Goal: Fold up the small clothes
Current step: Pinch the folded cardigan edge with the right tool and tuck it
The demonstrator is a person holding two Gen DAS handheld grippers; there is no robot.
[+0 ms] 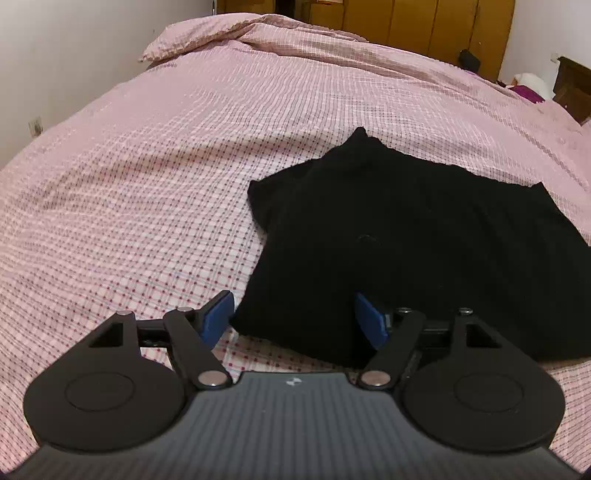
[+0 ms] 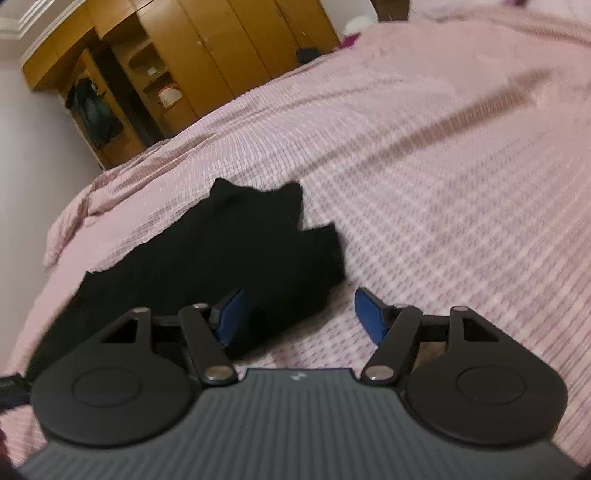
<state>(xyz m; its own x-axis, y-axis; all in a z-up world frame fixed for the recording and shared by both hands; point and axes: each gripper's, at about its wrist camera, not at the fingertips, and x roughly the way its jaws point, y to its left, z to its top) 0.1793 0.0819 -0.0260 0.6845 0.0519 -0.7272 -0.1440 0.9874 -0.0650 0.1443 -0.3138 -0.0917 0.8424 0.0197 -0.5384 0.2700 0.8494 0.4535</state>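
A small black garment [image 1: 388, 236] lies spread flat on the pink checked bedspread [image 1: 147, 184]. My left gripper [image 1: 293, 317] is open, its blue pads either side of the garment's near left corner, just above it. In the right wrist view the same garment [image 2: 229, 258] lies left of centre. My right gripper [image 2: 299, 314] is open over the garment's near right corner, its left pad over the cloth and its right pad over the bedspread [image 2: 443, 184]. Neither gripper holds anything.
A rumpled pink duvet fold [image 1: 229, 33] lies at the bed's far end. Wooden wardrobes [image 2: 207, 62] stand beyond the bed. A dark wooden headboard or bedside unit [image 1: 572, 88] is at the far right. A white wall [image 1: 55, 74] runs along the left.
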